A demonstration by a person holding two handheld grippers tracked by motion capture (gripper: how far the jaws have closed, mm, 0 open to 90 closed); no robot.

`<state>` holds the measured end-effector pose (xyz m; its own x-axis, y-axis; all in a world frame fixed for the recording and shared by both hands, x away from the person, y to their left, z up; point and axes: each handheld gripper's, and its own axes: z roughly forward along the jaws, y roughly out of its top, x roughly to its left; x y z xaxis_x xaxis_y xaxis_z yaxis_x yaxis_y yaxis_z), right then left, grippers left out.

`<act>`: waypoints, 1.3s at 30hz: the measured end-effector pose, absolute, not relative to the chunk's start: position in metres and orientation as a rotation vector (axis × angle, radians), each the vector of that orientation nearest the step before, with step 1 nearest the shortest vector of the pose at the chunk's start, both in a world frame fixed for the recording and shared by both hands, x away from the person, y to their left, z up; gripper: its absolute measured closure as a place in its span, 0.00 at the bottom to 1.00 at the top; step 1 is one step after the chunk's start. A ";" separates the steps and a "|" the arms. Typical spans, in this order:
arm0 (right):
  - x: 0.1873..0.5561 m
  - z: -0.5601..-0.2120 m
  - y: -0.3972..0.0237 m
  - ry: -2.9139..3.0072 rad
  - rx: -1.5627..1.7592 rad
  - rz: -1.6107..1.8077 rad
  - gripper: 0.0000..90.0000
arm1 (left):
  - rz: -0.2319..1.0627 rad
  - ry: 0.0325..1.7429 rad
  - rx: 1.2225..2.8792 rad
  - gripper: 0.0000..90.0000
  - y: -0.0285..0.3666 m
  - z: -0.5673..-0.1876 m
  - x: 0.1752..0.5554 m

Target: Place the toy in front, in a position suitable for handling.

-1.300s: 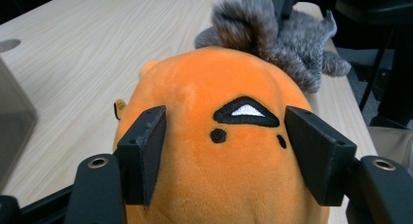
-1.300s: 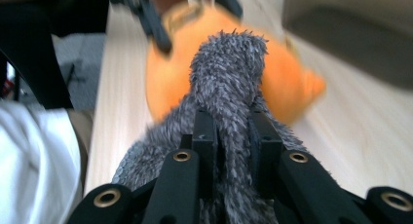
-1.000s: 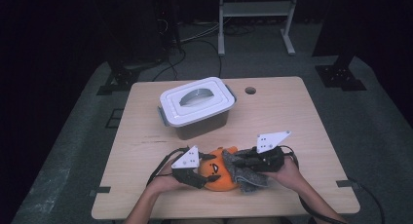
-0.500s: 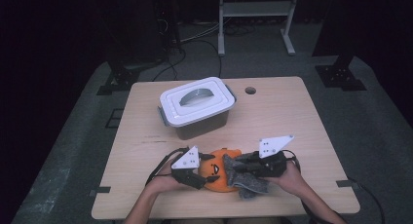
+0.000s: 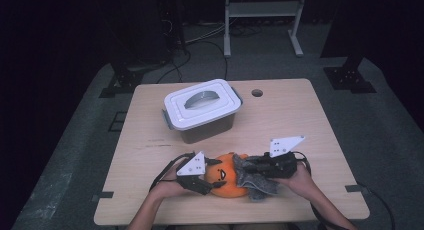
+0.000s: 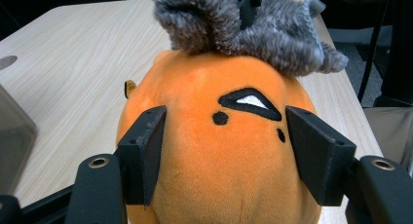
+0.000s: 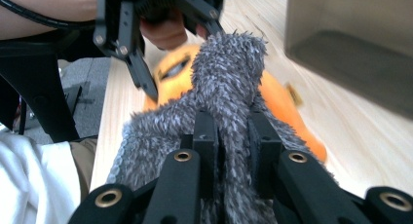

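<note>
An orange plush toy (image 5: 227, 182) with a stitched black face lies near the table's front edge. My left gripper (image 5: 215, 176) comes at it from the left. Its jaws have just been closing and its pads press on the toy's sides (image 6: 219, 175). A grey fuzzy cloth (image 5: 255, 182) is draped against the toy's right end. My right gripper (image 5: 251, 168) is shut on a fold of that cloth (image 7: 229, 73), which bunches up between its jaws (image 7: 233, 124). In the left gripper view the cloth (image 6: 253, 29) sits on top of the toy, beyond my left gripper (image 6: 221, 141).
A grey plastic box with a white handled lid (image 5: 202, 107) stands shut behind the toy, mid-table. The wooden table (image 5: 300, 125) has a round hole (image 5: 257, 93) near its far edge. A white shelf frame and cables stand on the dark floor beyond.
The right gripper has shifted only slightly with the grey cloth against the toy. The left gripper stays in place around the toy.
</note>
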<state>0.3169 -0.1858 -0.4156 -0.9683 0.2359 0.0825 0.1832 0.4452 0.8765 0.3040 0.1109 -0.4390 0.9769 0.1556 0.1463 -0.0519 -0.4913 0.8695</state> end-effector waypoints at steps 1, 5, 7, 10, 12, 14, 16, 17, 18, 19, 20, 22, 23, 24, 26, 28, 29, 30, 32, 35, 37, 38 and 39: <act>0.317 -0.412 -0.181 2.630 0.360 1.580 0.86 | 0.246 0.068 2.069 0.37 0.110 -0.439 0.304; 0.319 -0.407 -0.166 2.637 0.315 1.576 0.86 | 0.242 0.063 2.079 0.38 0.112 -0.440 0.304; 0.322 -0.408 -0.162 2.649 0.313 1.574 0.86 | 0.235 0.073 2.071 0.38 0.114 -0.441 0.304; 0.327 -0.413 -0.174 2.647 0.369 1.554 0.86 | 0.221 0.081 2.064 0.38 0.116 -0.442 0.306; 0.328 -0.418 -0.184 2.645 0.411 1.529 0.86 | 0.215 0.092 2.055 0.38 0.117 -0.443 0.308; 0.329 -0.421 -0.193 2.641 0.462 1.528 0.86 | 0.210 0.096 2.052 0.38 0.118 -0.444 0.308; 0.329 -0.421 -0.197 2.641 0.483 1.511 0.86 | 0.212 0.085 2.056 0.38 0.117 -0.444 0.308; 0.329 -0.421 -0.197 2.641 0.483 1.511 0.86 | 0.212 0.085 2.056 0.38 0.117 -0.444 0.308; 0.328 -0.417 -0.193 2.636 0.460 1.522 0.85 | 0.217 0.072 2.057 0.38 0.116 -0.444 0.307; 0.328 -0.417 -0.193 2.636 0.460 1.522 0.85 | 0.217 0.072 2.057 0.38 0.116 -0.444 0.307; 0.328 -0.411 -0.184 2.639 0.419 1.551 0.85 | 0.228 0.046 2.057 0.39 0.116 -0.444 0.305; 0.329 -0.410 -0.180 2.643 0.403 1.553 0.85 | 0.230 0.046 2.055 0.39 0.116 -0.445 0.305; 0.332 -0.408 -0.169 2.657 0.371 1.529 0.85 | 0.231 0.052 2.059 0.40 0.118 -0.445 0.305; 0.334 -0.409 -0.168 2.661 0.370 1.531 0.85 | 0.231 0.052 2.059 0.40 0.118 -0.445 0.305; 0.336 -0.410 -0.168 2.666 0.377 1.544 0.85 | 0.239 0.044 2.062 0.40 0.120 -0.445 0.305; 0.339 -0.414 -0.177 2.669 0.419 1.544 0.85 | 0.247 0.034 2.066 0.40 0.119 -0.445 0.305; 0.340 -0.419 -0.186 2.668 0.458 1.534 0.85 | 0.254 0.022 2.068 0.40 0.117 -0.444 0.304; 0.340 -0.419 -0.186 2.668 0.458 1.534 0.85 | 0.254 0.022 2.068 0.40 0.117 -0.444 0.304; 0.340 -0.420 -0.194 2.664 0.502 1.512 0.85 | 0.261 0.010 2.074 0.41 0.115 -0.443 0.303; 0.342 -0.419 -0.191 2.667 0.489 1.507 0.85 | 0.270 -0.005 2.081 0.41 0.114 -0.442 0.302; 0.347 -0.414 -0.179 2.672 0.460 1.525 0.85 | 0.280 -0.025 2.088 0.41 0.114 -0.442 0.300; 0.347 -0.414 -0.179 2.672 0.460 1.525 0.85 | 0.280 -0.025 2.088 0.42 0.114 -0.442 0.300; 0.352 -0.413 -0.171 2.682 0.448 1.524 0.85 | 0.284 -0.026 2.091 0.41 0.114 -0.441 0.300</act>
<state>0.3522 -0.1708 -0.4132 -0.9584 0.2593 0.1194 0.2353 0.4807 0.8447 0.3000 0.1138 -0.4413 0.9723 0.0974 0.2124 -0.1338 -0.5132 0.8478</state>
